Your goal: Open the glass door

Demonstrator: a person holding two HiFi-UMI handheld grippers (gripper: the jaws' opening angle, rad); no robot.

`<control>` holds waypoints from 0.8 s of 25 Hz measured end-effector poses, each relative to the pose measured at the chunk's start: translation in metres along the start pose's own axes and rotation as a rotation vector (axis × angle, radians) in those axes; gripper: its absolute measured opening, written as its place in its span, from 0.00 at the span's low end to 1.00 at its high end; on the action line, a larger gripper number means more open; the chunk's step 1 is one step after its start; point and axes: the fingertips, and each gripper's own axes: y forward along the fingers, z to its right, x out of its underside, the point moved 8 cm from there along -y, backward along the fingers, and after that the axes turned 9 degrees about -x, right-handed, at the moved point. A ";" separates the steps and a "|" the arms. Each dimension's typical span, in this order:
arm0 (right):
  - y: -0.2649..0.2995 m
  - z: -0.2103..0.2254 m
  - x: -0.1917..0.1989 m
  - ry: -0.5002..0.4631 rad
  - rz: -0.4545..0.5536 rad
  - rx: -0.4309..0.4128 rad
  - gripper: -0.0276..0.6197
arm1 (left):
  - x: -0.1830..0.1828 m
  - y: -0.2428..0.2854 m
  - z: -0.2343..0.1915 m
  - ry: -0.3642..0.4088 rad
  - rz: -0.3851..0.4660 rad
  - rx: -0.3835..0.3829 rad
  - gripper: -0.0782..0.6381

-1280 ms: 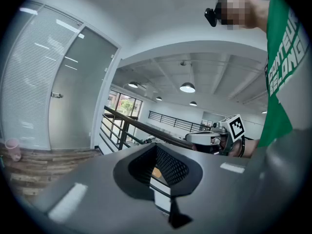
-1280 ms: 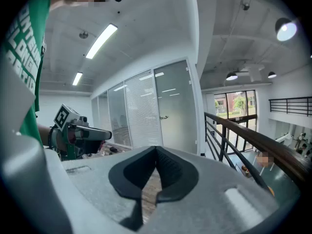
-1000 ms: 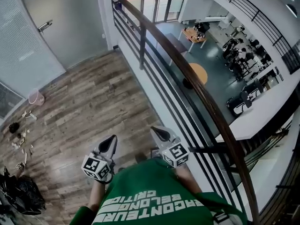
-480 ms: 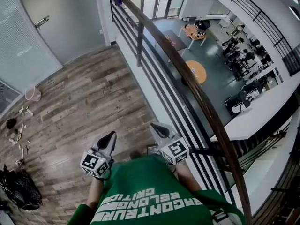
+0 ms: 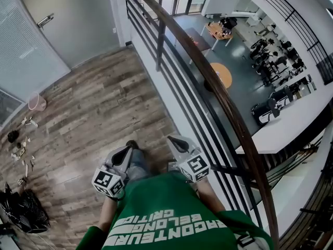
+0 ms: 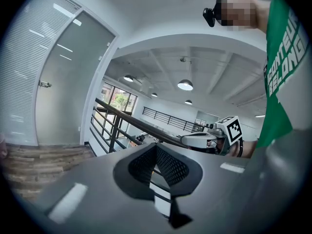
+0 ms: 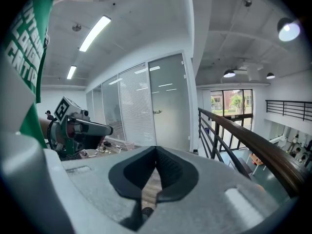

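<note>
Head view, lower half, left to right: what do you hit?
black bag → left tongs → right tongs → handrail

This is the upper gallery of an office building. Left of the black metal railing with its brown wooden handrail (image 5: 223, 113) are wood-plank flooring (image 5: 93, 119), a frosted glass door with a metal handle (image 5: 78, 25) and a blind-covered glass partition (image 5: 21, 51). Beyond the railing and a floor down (an open atrium), people sit at rows of dark desks (image 5: 268, 61) near a round orange table (image 5: 222, 75).
</note>
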 end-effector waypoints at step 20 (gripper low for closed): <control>0.182 0.037 -0.075 -0.048 -0.065 0.029 0.03 | -0.067 0.065 -0.159 -0.074 -0.027 0.055 0.13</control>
